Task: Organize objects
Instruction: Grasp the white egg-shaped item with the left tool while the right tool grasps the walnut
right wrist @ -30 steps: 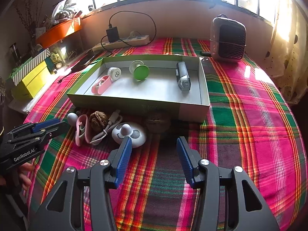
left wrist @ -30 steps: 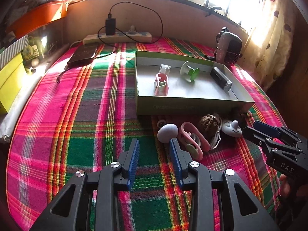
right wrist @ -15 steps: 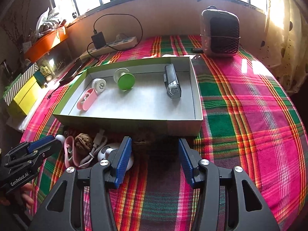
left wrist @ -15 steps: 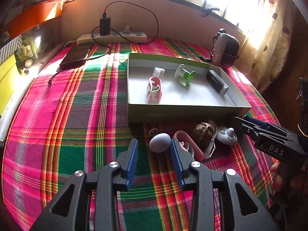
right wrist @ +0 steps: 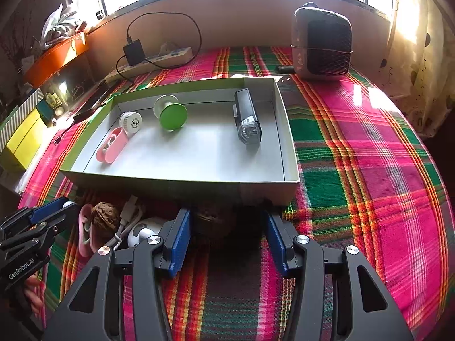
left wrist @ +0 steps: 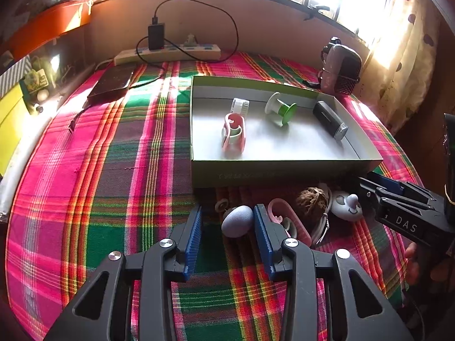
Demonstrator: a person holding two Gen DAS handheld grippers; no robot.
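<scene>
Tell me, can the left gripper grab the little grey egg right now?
Probably yes. The left gripper is open and the grey egg already sits between its fingers, close to the right one. Nothing lies in the gap. The pink clip is just outside that finger, so it shouldn't get caught.

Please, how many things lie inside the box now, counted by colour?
Pink: 1, the pink case
White: 1, the white round cap
Green and white: 1, the spool
Black: 1, the black lamp
Total: 4 things inside the box
</scene>
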